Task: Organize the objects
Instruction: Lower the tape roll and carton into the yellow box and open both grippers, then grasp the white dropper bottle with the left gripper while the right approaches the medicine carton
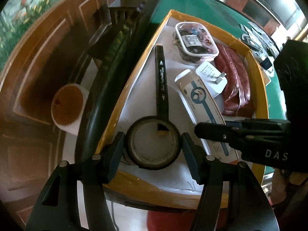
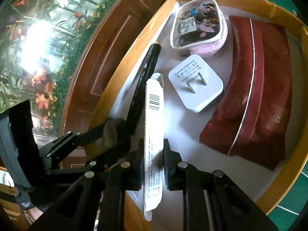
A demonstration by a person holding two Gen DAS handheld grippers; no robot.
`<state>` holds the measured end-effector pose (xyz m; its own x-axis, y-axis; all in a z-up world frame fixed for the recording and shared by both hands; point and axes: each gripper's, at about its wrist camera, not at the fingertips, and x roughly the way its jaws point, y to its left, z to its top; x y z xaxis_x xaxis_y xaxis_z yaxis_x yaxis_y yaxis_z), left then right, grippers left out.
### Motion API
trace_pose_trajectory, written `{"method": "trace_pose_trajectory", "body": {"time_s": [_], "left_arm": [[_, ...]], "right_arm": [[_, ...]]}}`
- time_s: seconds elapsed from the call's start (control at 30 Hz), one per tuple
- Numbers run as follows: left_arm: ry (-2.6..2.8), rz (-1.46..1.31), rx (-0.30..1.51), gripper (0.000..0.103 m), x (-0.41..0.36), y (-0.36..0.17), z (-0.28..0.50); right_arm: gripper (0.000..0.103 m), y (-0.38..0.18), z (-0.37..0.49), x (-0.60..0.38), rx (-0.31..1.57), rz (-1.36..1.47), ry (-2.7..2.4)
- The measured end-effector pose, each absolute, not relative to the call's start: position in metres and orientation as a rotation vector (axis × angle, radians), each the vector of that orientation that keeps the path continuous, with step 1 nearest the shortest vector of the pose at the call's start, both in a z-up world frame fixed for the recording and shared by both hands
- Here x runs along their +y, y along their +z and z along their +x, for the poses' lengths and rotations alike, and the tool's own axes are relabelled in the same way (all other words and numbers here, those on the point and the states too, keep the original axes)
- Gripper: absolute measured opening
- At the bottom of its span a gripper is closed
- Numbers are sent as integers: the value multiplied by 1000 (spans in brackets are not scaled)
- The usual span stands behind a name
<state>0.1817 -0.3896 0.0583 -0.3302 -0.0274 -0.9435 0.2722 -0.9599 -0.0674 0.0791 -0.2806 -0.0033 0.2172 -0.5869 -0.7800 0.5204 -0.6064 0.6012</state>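
A yellow-rimmed box lined in white holds a black marker, a white charger plug, a red packet and a clear cartoon-printed case. My left gripper is shut on a black tape roll at the box's near corner, over the marker's end. It shows blurred in the right wrist view. My right gripper is shut on a long white card package, tilted over the box beside the marker.
The box sits on a green table mat, with black-and-white items beyond its far right. A dark table edge runs along the box's left. Below it stands a white cup, with brown wood panelling behind.
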Motion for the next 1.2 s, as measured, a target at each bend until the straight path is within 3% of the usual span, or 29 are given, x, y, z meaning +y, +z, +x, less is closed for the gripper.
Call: {"method": "trace_pose_trajectory", "body": {"time_s": [0.07, 0.17, 0.63, 1.2], "left_arm": [[-2416, 1675, 284, 68, -387, 64, 182], [-2430, 1667, 300, 76, -387, 68, 183], [-2537, 1436, 443, 78, -385, 117, 156], [-2751, 1679, 463, 79, -217, 111, 91]], "right_arm": [[23, 0, 79, -279, -63, 1600, -1560], [60, 10, 77, -265, -100, 1590, -1576], [78, 68, 63, -179, -215, 1394, -1798], [81, 71, 21, 18, -478, 1449, -2236]]}}
